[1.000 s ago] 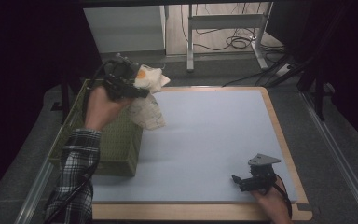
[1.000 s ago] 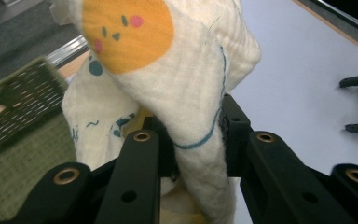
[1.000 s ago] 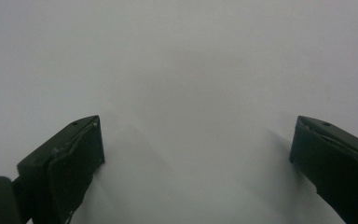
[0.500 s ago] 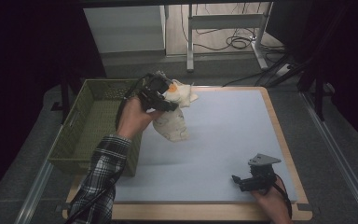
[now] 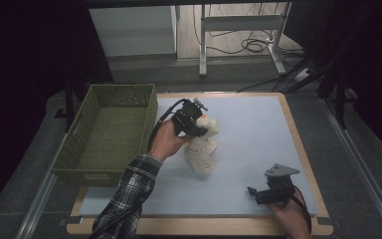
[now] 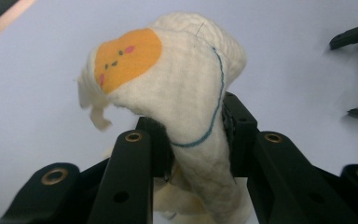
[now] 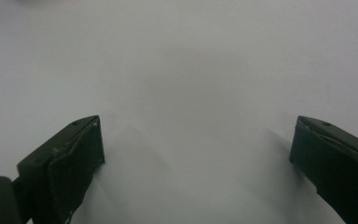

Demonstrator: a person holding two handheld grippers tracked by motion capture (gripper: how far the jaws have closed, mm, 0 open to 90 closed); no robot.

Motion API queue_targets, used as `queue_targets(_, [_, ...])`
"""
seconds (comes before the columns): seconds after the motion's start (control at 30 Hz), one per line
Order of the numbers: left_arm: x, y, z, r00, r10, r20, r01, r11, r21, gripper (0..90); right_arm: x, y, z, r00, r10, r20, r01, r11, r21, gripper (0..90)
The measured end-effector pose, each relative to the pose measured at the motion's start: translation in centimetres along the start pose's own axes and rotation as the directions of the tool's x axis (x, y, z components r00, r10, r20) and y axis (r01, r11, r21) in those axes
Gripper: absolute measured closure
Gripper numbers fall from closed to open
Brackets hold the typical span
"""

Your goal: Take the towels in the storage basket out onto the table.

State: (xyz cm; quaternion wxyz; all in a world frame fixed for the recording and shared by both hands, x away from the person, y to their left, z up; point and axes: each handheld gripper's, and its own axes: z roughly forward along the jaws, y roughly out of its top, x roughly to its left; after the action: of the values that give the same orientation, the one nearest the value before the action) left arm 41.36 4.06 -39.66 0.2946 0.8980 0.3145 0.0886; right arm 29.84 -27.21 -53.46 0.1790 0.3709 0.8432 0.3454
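A cream quilted cloth (image 5: 202,153) with an orange face patch hangs from my left gripper (image 5: 199,124), and its lower end rests on the pale blue mat (image 5: 258,134) in the middle of the table. In the left gripper view both black jaws press on the bunched cloth (image 6: 168,84), so my left gripper (image 6: 193,135) is shut on it. My right gripper (image 5: 253,192) lies low near the mat's front right corner. In its own view my right gripper (image 7: 196,135) stands wide open over bare mat.
A green woven basket (image 5: 122,88) stands at the table's left, just left of my left hand. A wooden border (image 5: 298,144) frames the mat. Farther off in the left gripper view, the right gripper's open jaws point in from the right.
My left hand carried the cloth from above the basket to the right and down, so the cloth now touches the mat. The right gripper has stayed in place.
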Motion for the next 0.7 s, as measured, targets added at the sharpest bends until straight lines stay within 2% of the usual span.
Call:
queue_targets(0.3, [-0.5,-0.1,4.3,1.0,0.004,0.004,-0.004,0.9995,0.03,70.3,0.0,0.0,0.0,1.0,0.0,-0.001,0.0,1.0,0.0,3.1])
queue_targets(0.53, [-0.5,-0.9,7.2,1.0,0.005,0.007,-0.006,0.9975,0.07,70.5,0.0,0.0,0.0,1.0,0.001,-0.002,-0.001,1.0,0.001,3.0])
queue_targets(0.7, [-0.8,-1.6,9.0,0.9995,-0.002,0.031,-0.001,0.9965,0.084,68.5,0.0,0.0,0.0,1.0,0.001,-0.002,-0.001,1.0,0.0,3.1])
